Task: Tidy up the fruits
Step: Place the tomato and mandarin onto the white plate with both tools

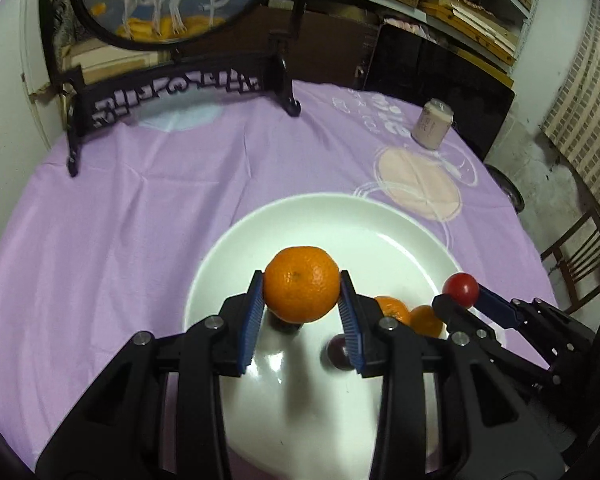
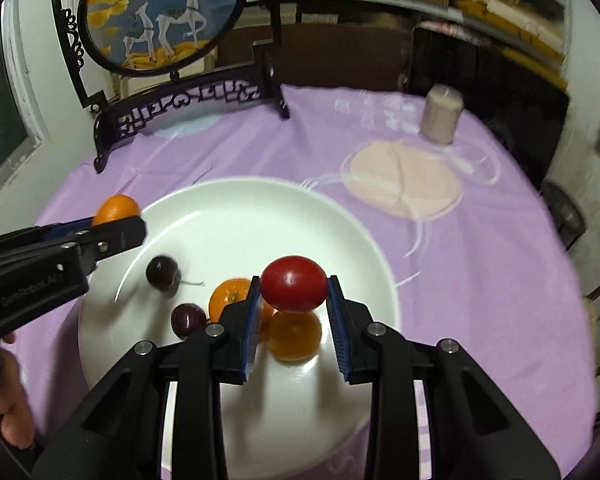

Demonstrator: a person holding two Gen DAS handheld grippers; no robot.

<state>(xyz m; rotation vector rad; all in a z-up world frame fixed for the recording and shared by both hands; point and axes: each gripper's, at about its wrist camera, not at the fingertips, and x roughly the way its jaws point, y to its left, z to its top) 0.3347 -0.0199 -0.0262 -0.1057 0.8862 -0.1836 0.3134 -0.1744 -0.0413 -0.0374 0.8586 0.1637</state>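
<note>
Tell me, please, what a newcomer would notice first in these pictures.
The left hand-held gripper holds an orange above a white plate, and the right hand-held gripper holds a red tomato over it. Two oranges and two dark cherries lie on the plate.

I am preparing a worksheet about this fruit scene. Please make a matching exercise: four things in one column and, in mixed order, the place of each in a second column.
Things:
1. mandarin
2. cherry tomato
3. dark cherries
4. pale cup

Places:
A. lying on the white plate
B. between the right gripper jaws
C. standing on the purple cloth, far side
D. between the left gripper jaws

Pairs: 1-D, 2-B, 3-A, 4-C
</note>
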